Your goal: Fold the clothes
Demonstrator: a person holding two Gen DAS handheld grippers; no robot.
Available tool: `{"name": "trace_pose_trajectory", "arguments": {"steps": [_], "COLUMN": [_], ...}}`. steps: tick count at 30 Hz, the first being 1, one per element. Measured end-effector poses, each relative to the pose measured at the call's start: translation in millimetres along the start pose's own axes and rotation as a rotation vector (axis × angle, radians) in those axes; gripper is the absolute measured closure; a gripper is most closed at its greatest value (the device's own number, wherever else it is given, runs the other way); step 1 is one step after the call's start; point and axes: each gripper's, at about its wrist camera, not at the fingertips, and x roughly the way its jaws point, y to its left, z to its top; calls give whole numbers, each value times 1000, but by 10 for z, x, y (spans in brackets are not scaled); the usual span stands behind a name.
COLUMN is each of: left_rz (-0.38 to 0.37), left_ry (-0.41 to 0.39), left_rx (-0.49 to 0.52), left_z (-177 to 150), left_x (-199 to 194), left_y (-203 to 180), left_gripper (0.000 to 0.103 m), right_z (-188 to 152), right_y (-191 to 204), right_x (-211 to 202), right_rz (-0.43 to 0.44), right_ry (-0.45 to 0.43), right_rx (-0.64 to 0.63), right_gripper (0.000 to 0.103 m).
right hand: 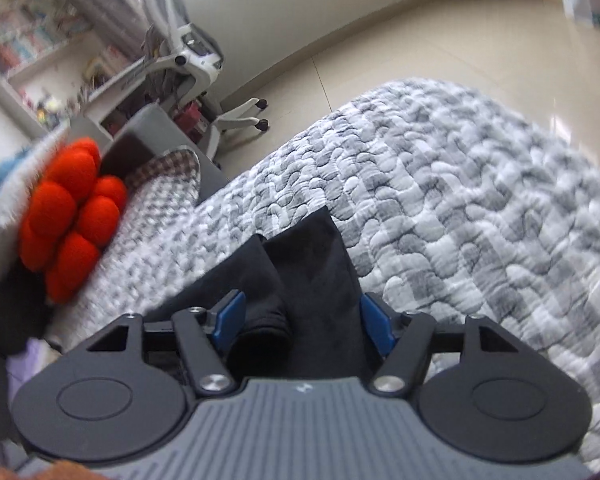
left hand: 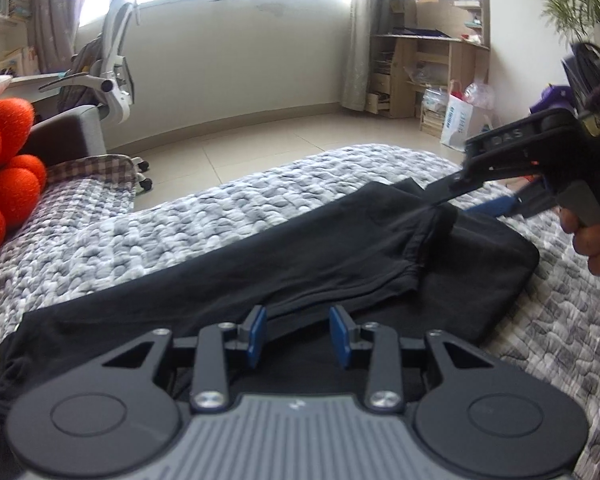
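A black garment (left hand: pixel 340 248) lies partly folded on the grey quilted bedspread (left hand: pixel 180 228), one flap doubled over towards the right. My left gripper (left hand: pixel 298 336) hovers low over its near edge. The blue pads (left hand: pixel 256 336) stand apart, gripping nothing. At the far right a hand holds my right gripper (left hand: pixel 460 202), whose tips are at the folded flap's end. In the right wrist view that gripper (right hand: pixel 303 322) is open. A bunched end of the black garment (right hand: pixel 308 272) lies loose between the wide-set pads (right hand: pixel 230 316).
An orange knotted cushion (left hand: pixel 4 168) and a checked pillow (left hand: pixel 96 166) lie at the bed's left. Beyond the bed are tiled floor (left hand: pixel 280 132), a white office chair (left hand: pixel 116 76) and wooden shelves (left hand: pixel 420 64). Bare quilt (right hand: pixel 480 200) stretches to the right of the garment.
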Motion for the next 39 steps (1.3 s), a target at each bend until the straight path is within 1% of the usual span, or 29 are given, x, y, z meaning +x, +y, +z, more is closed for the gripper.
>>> {"name": "trace_pose_trajectory", "arguments": {"steps": [1,3,4,6,8,10,11,12,13,14,20,22,25,29,33,39], "left_rz": [-4,-4,-3,-7,-13,-13,-13,-15,-21,-28,-114,-148,-207,-288,-380,-456], "left_ry": [6,21,22,17,21,23,25,26,28,29,46,51,47,27,-13,-53], "left_rx": [10,31,40,43,24,8,0,-9,-24,-42,-207,-265,-340,-451,-570,-715], "left_z": [-9,-34,-51,-75,-68,-71,-72,-70,-68,-67,-23,-9,8,36,26,-71], "left_x": [12,35,40,27,19,3,-6,-16,-27,-39,-82,-88,-87,-62,-34,15], "left_y": [-21,-53,-61,-47,-4,26,38,51,69,90,271,327,371,436,566,752], "left_gripper": [67,67,67,66,66,66,66,66,65,65,61,55,49,46,43,37], "right_z": [-22,-68,-106,-189,-247,-253,-241,-228,-212,-195,-91,-65,-33,-31,-81,-158], "right_y": [42,126,159,198,229,217,238,259,269,279,361,405,504,644,823,1024], "right_x": [21,64,95,167,180,191,193,194,185,176,158,111,35,-17,20,145], "right_rz": [-33,-100,-133,-186,-220,-224,-199,-176,-166,-156,-115,-87,-39,26,91,195], "right_ry": [-1,-1,1,4,1,-1,-3,-4,-6,-8,-19,-29,-48,-60,-51,-6], "right_rx": [-51,-153,-198,-280,-310,-303,-291,-279,-269,-260,-218,-209,-211,-231,-275,-298], "right_gripper": [36,44,46,48,48,52,65,75,78,85,87,87,88,88,88,87]}}
